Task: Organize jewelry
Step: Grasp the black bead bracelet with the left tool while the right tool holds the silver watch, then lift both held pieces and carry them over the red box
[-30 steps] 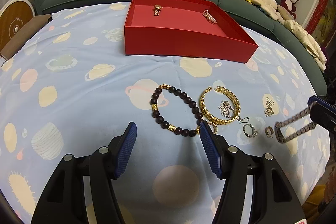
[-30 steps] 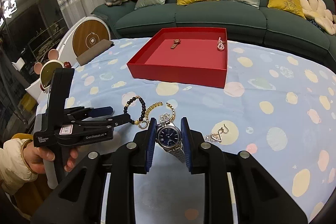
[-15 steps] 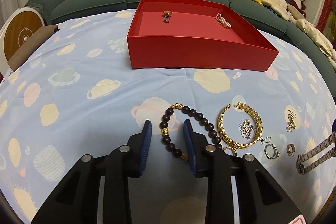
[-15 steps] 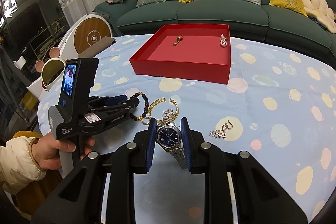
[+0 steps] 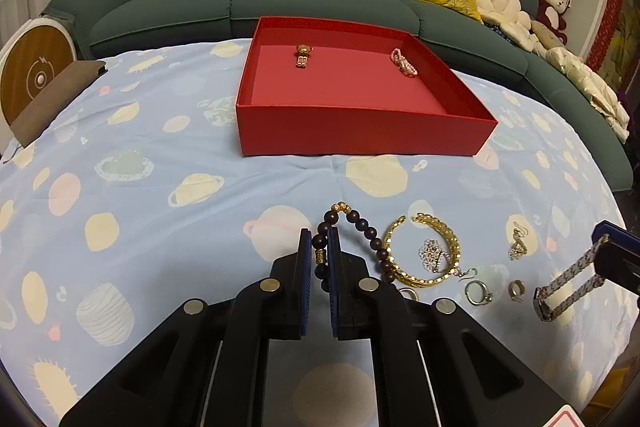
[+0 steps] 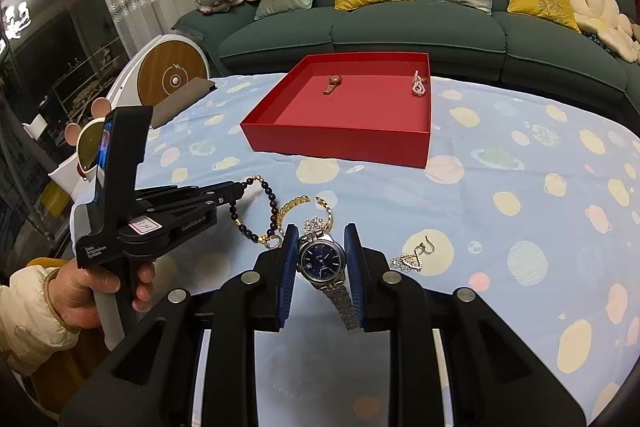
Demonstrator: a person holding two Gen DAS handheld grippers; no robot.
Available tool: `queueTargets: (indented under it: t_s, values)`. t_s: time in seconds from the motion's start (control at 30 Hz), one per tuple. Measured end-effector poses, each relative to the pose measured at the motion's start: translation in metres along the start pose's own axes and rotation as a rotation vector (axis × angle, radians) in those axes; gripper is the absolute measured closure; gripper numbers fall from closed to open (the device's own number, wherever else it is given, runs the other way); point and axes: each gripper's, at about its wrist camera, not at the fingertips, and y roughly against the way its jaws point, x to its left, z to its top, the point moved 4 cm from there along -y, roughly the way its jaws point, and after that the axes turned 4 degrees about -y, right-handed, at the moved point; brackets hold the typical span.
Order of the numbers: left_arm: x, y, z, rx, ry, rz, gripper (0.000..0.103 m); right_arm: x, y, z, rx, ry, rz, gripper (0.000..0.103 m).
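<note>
Closing since before, left gripper (image 5: 319, 259) fingers pinch the bead bracelet (image 5: 362, 225); right gripper (image 6: 322, 259) fingers clamp the watch (image 6: 322, 259).

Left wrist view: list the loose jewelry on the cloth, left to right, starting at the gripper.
Dark bead bracelet pinched in the left gripper → gold bangle → silver ring → small gold ring → watch in the right gripper.

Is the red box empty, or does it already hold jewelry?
Not empty: the red box holds a small gold watch and a pink bead bracelet.
</note>
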Motion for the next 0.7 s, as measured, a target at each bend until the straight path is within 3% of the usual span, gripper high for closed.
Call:
queueTargets:
  t_s: [0.47,0.7]
  values:
    - [-0.004,0.052,0.022,-0.100,-0.004,-0.077,0.098,0.008,0.001,0.031,-0.065,-0.011,0.001,0.080]
    - [0.001,0.066,0.065,-0.162,-0.015,-0.055,0.098,0.011,-0.006,0.076,-0.124,-0.005,-0.023,0.080]
